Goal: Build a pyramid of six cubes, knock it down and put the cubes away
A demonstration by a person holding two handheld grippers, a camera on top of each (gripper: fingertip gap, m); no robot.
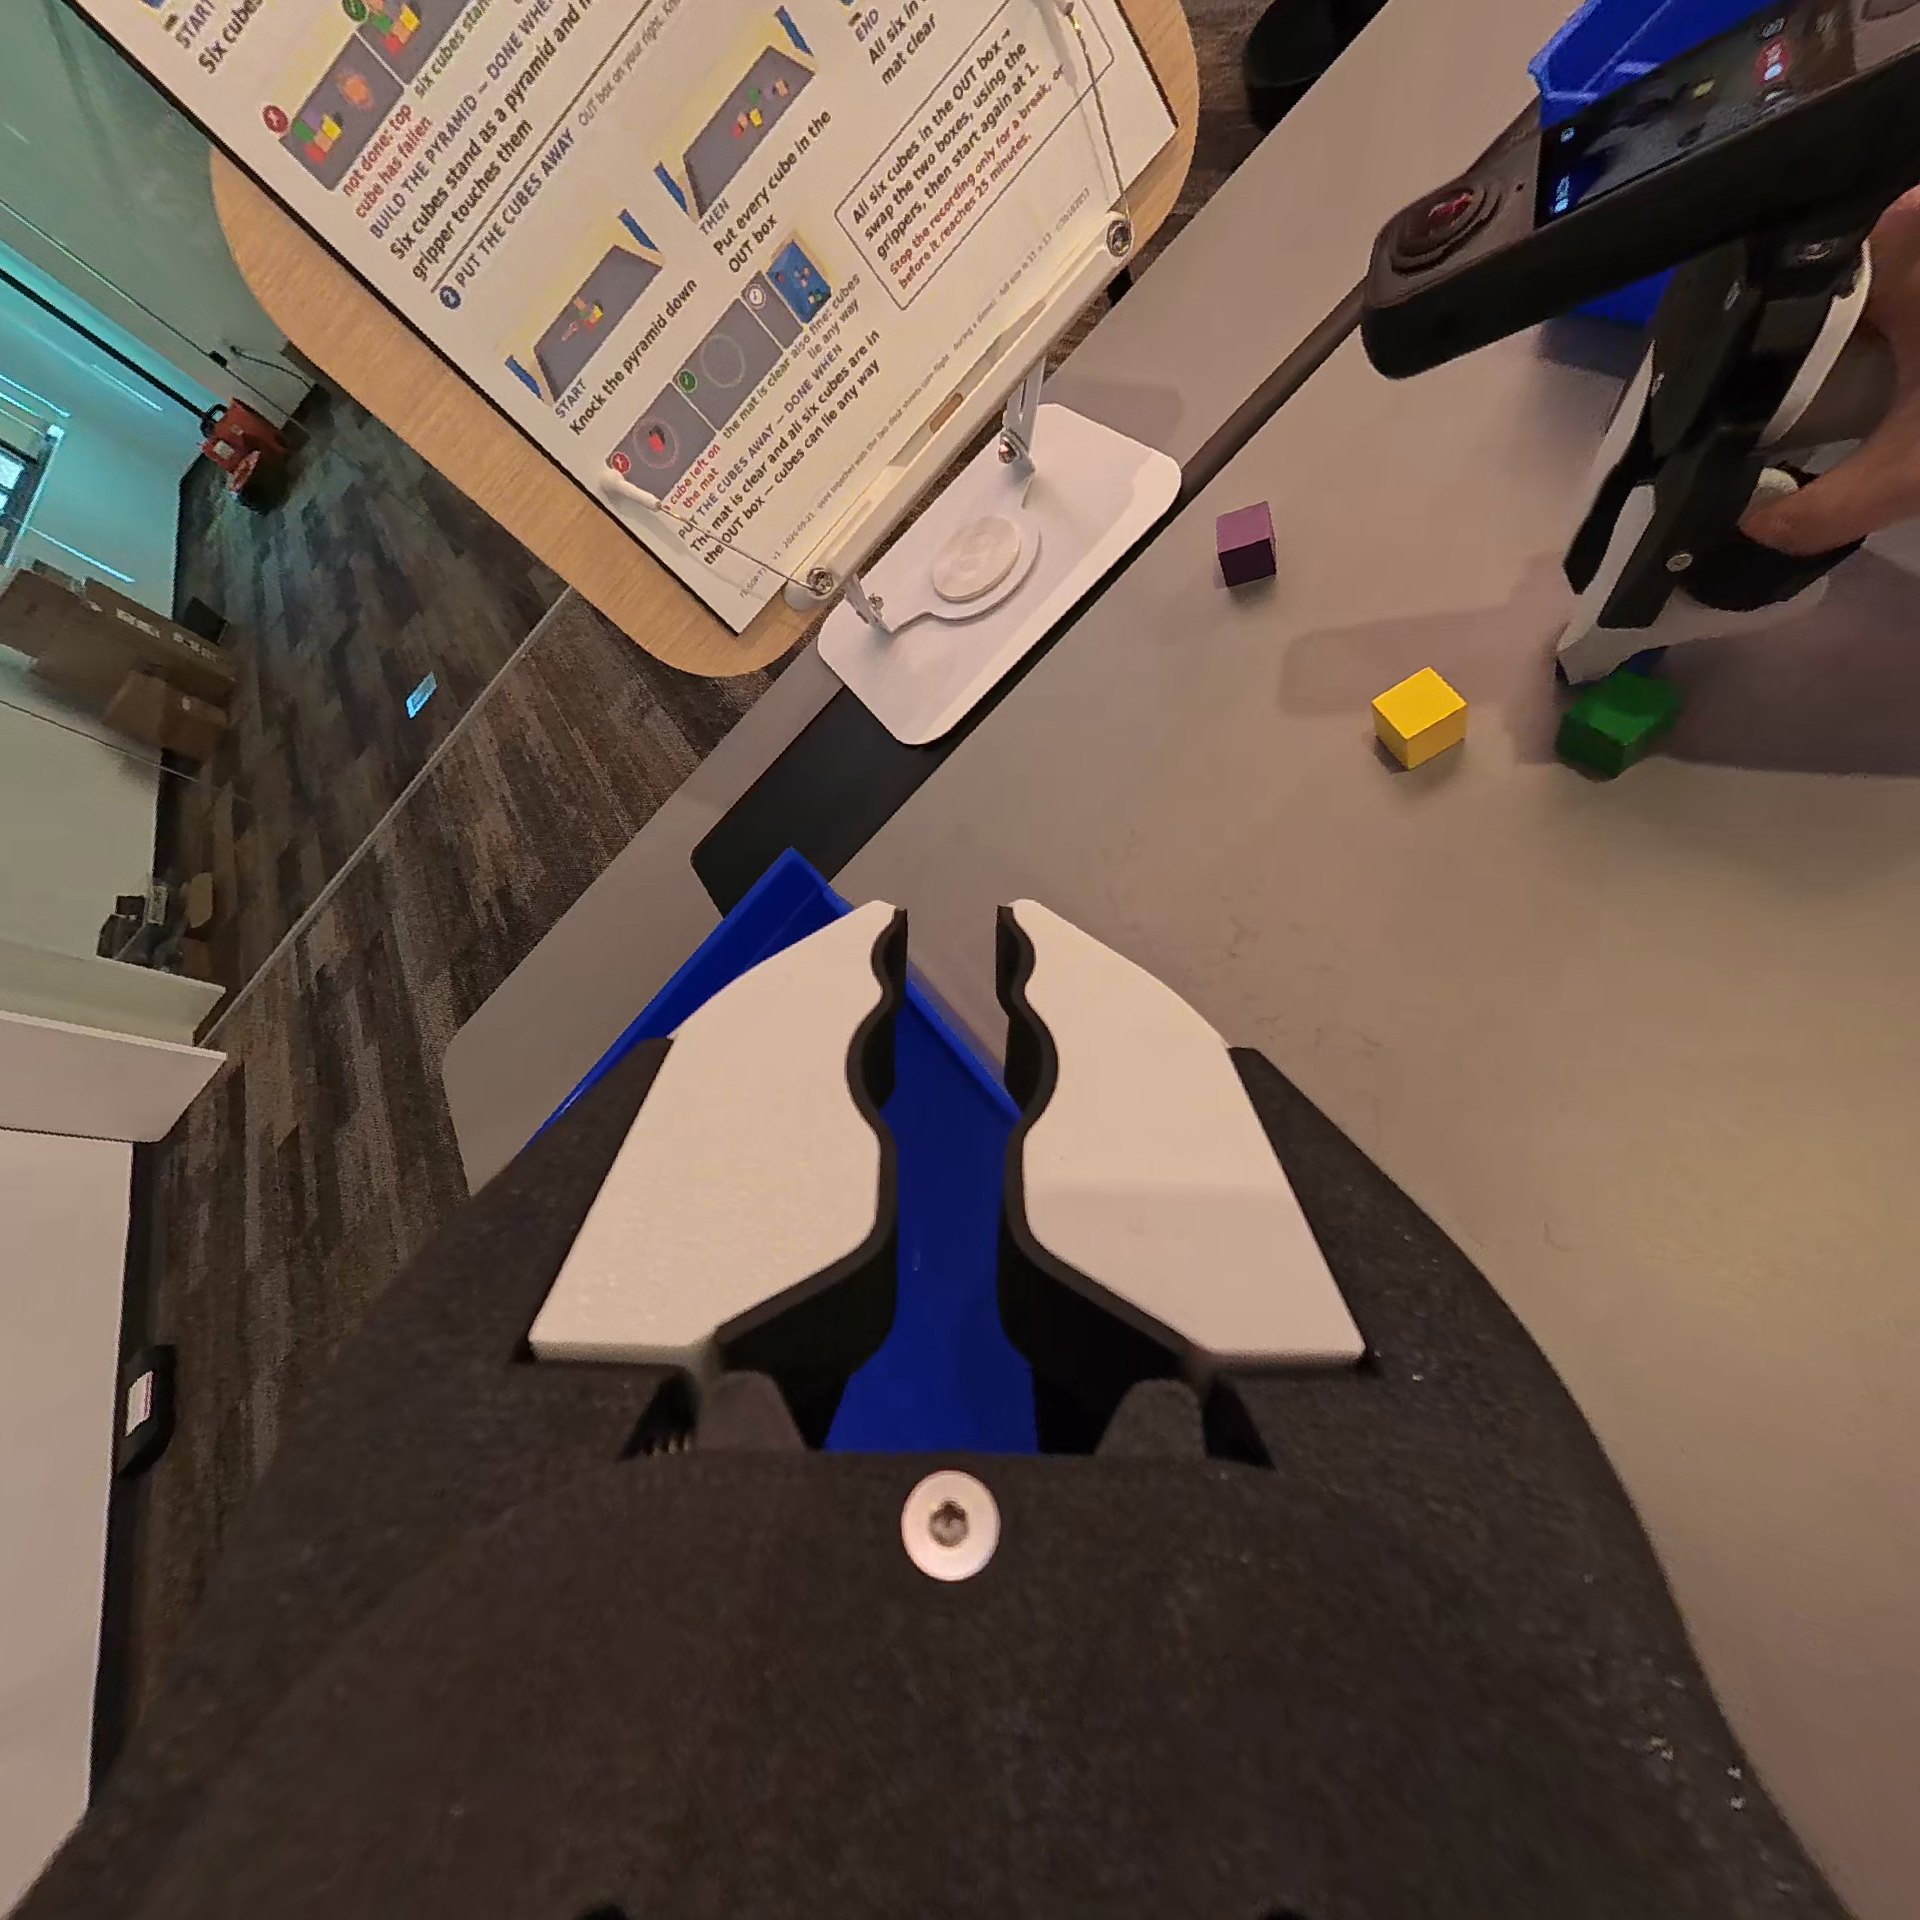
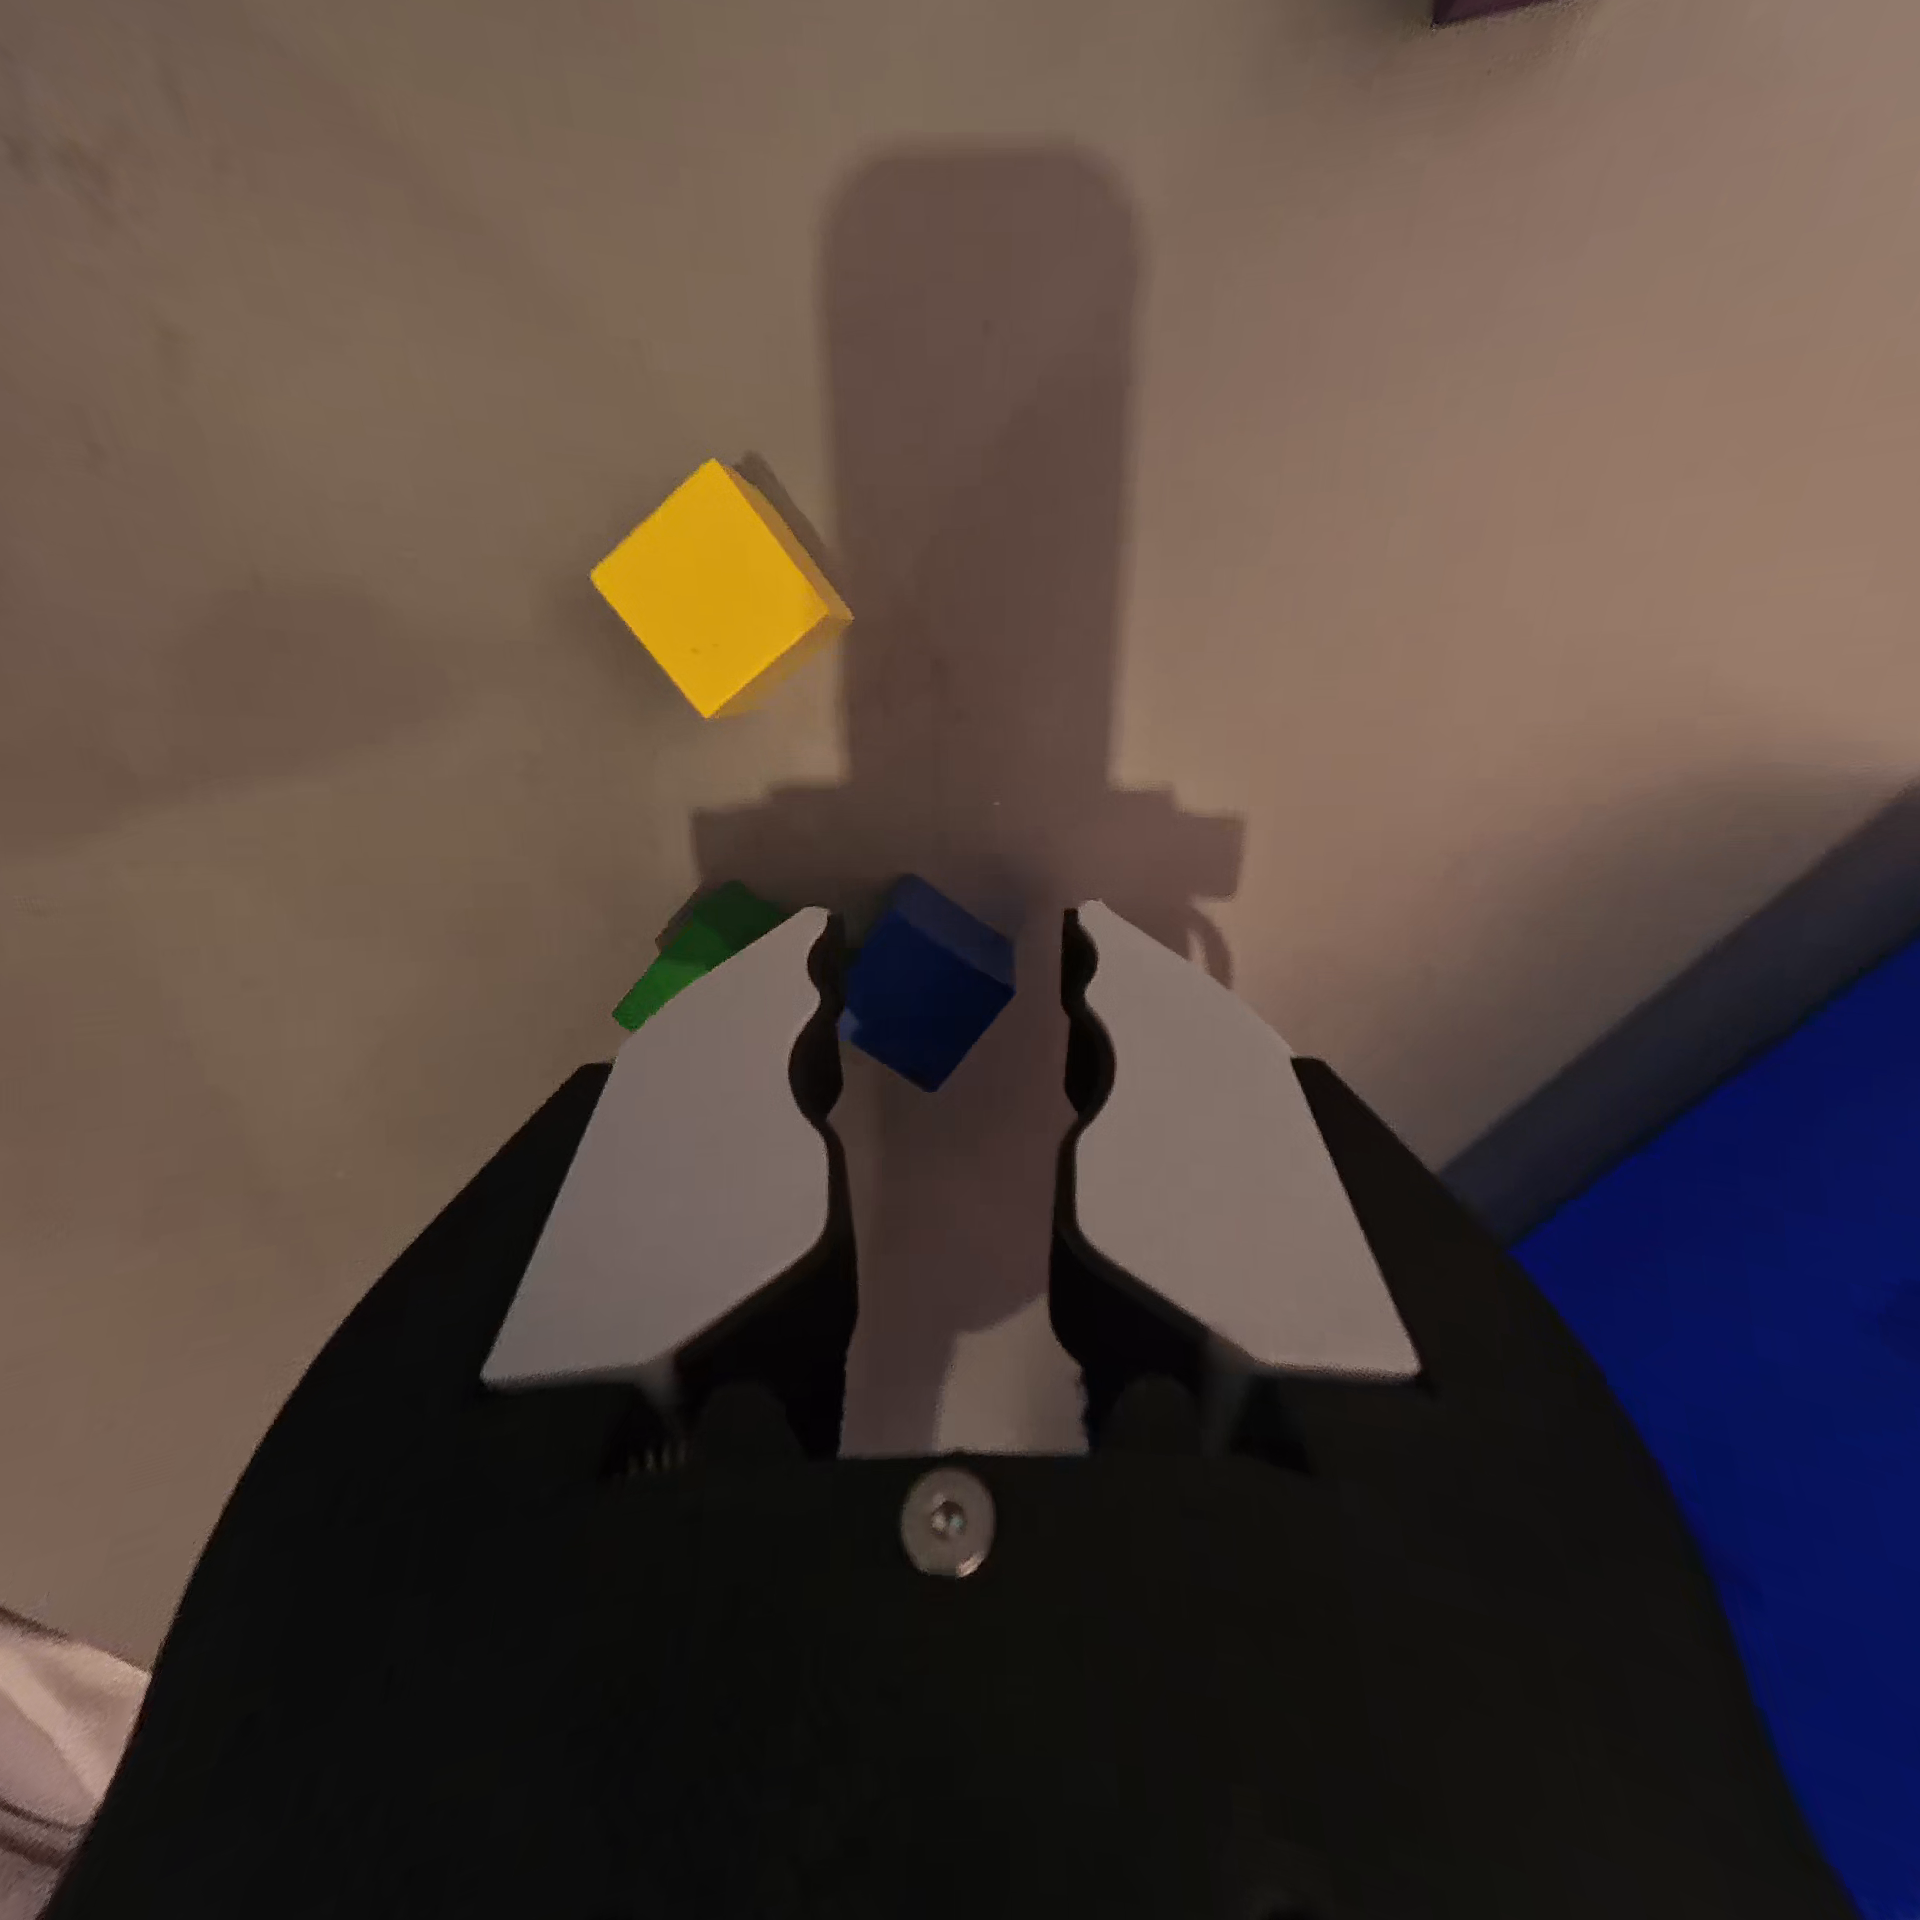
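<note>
My right gripper (image 2: 948, 914) is open and points down at the grey mat. A blue cube (image 2: 925, 987) lies between its fingertips, close to the left finger. A green cube (image 2: 707, 940) lies just left of it, partly hidden by that finger. A yellow cube (image 2: 717, 587) lies further ahead, and a purple cube (image 2: 1475, 8) shows at the top edge. My left gripper (image 1: 951, 920) is slightly open and empty over a blue box (image 1: 769, 914) at the table's edge. The left wrist view also shows the purple cube (image 1: 1245, 542), yellow cube (image 1: 1418, 717), green cube (image 1: 1616, 722) and right gripper (image 1: 1621, 634).
An instruction sheet (image 1: 727, 260) stands on a white base (image 1: 997, 561) at the mat's far edge. A second blue box (image 2: 1766, 1351) lies to the right of my right gripper. A hand (image 1: 1860, 468) holds the right gripper. Carpeted floor lies beyond the table. Left tips to right tips: about 35 centimetres.
</note>
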